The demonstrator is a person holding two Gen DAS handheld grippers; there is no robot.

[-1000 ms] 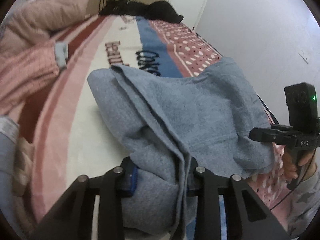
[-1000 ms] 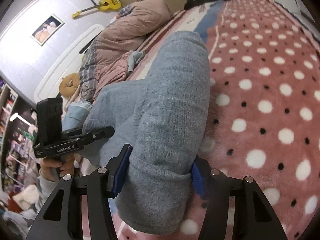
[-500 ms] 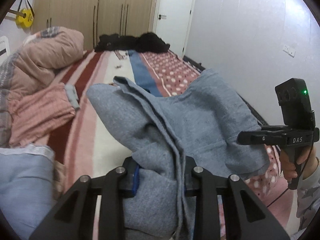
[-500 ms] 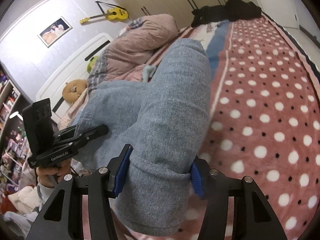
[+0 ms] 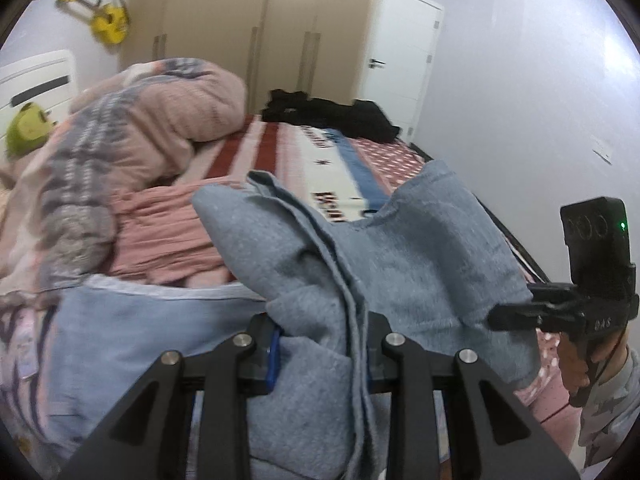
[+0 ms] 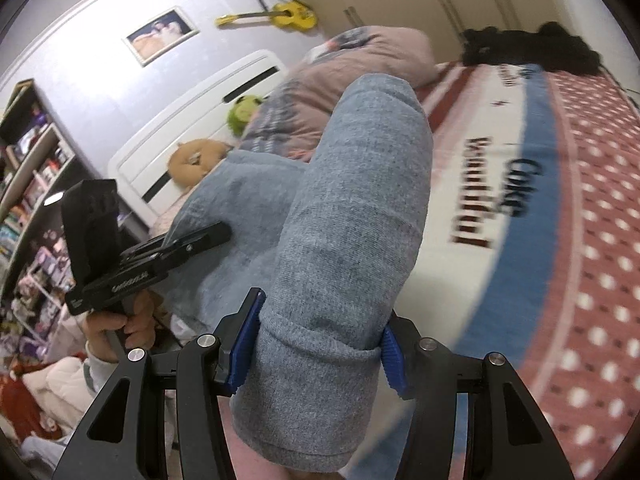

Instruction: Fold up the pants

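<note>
The grey-blue knit pants [image 5: 420, 256] hang in the air between both grippers, above the bed. My left gripper [image 5: 320, 356] is shut on a bunched, creased edge of the pants. My right gripper [image 6: 316, 344] is shut on a thick hemmed end of the pants [image 6: 352, 208], which rises like a tube in front of the camera. The right gripper also shows in the left wrist view [image 5: 520, 314] at the far right, and the left gripper shows in the right wrist view [image 6: 192, 240] at the left. The pants' lower part is hidden below both views.
The bed blanket [image 6: 520, 184] is striped and polka-dotted with lettering. A pink duvet [image 5: 132, 128] is heaped at the left, a light blue cloth [image 5: 132, 336] lies near it, black clothes [image 5: 336, 114] at the bed's far end. A bookshelf [image 6: 28, 184] stands at the left.
Both grippers have lifted with the pants still held; the views tilted up from the bed surface towards the wardrobe, door and wall, and the pants now hang higher off the blanket.
</note>
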